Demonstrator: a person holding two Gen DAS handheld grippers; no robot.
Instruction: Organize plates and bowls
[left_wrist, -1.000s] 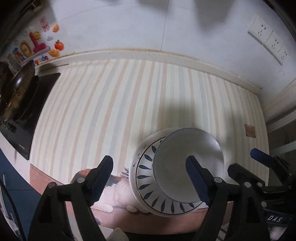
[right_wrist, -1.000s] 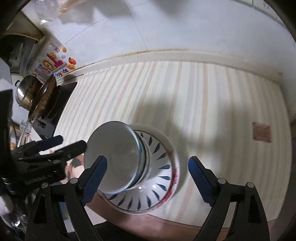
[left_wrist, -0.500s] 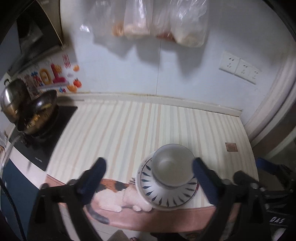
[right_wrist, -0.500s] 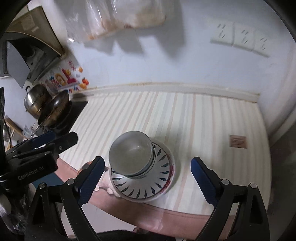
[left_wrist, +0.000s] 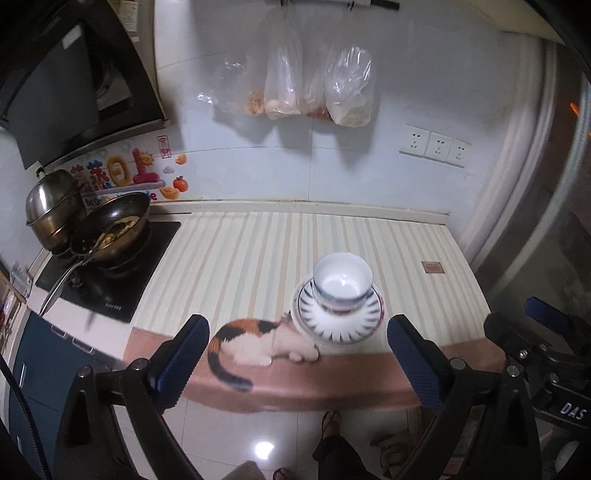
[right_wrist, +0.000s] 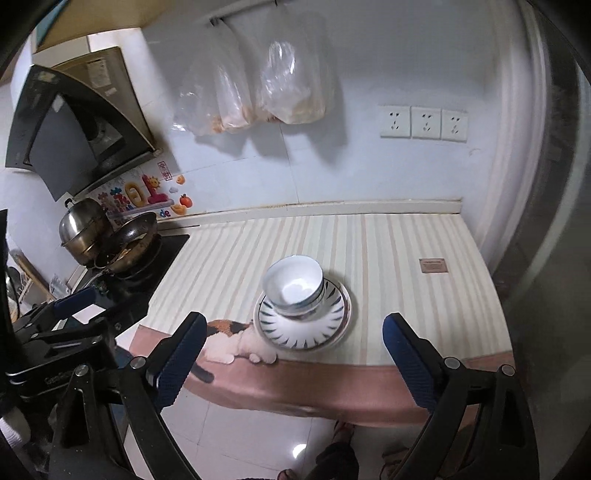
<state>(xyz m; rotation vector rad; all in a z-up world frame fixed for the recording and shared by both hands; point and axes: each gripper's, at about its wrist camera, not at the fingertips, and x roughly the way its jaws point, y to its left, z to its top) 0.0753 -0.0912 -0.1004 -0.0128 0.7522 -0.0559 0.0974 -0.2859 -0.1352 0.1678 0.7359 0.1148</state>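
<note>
We see bowls (left_wrist: 341, 286) stacked on plates (left_wrist: 338, 325) at table (left_wrist: 229, 266) front edge, 12 o'clock. Glazed ceramic: stiff, slippery, breakable; we'd pinch rims. Left hand-held gripper (left_wrist: 295, 354) and right hand-held gripper (right_wrist: 291, 349) spread, empty.

— We see a glossy glazed ceramic bowl (left_wrist: 341, 282) on a shiny ceramic plate (left_wrist: 338, 326), near the worktop's front edge.

— We also see matt striped cloth (left_wrist: 236, 266) covering the worktop, polished metal pots (left_wrist: 55, 206), and clear crinkled plastic bags (left_wrist: 347, 88).

Dim light, fisheye warp, floor glare
</note>
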